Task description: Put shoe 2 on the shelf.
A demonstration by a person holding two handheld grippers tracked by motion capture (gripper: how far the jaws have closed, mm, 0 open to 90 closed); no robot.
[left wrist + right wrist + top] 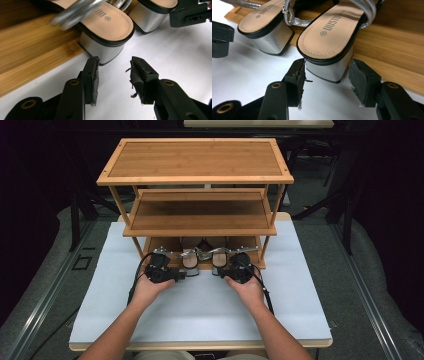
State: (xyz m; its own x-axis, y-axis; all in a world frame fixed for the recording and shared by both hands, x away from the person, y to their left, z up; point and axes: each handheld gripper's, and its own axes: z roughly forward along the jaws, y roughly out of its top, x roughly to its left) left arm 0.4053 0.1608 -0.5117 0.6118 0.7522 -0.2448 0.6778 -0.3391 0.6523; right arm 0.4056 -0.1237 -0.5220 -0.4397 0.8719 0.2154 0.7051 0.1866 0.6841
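Two silver block-heel sandals stand on the bottom shelf of a bamboo shoe rack point(200, 180), heels hanging over its front edge. In the right gripper view my right gripper point(328, 62) straddles the heel of the right sandal point(329, 32), and both pads lie against the heel's sides. My left gripper point(115, 60) stands open just short of the left sandal's point(107, 25) heel, with nothing between its pads. From above, the left gripper point(182, 274) and right gripper point(220, 272) rest side by side in front of the left sandal point(190, 260) and right sandal point(219, 259).
The rack has three shelves and stands at the back of a white mat point(200, 315) on the table. Its side posts flank the sandals. The middle shelf hangs low over them. Dark chairs and floor lie beyond the table.
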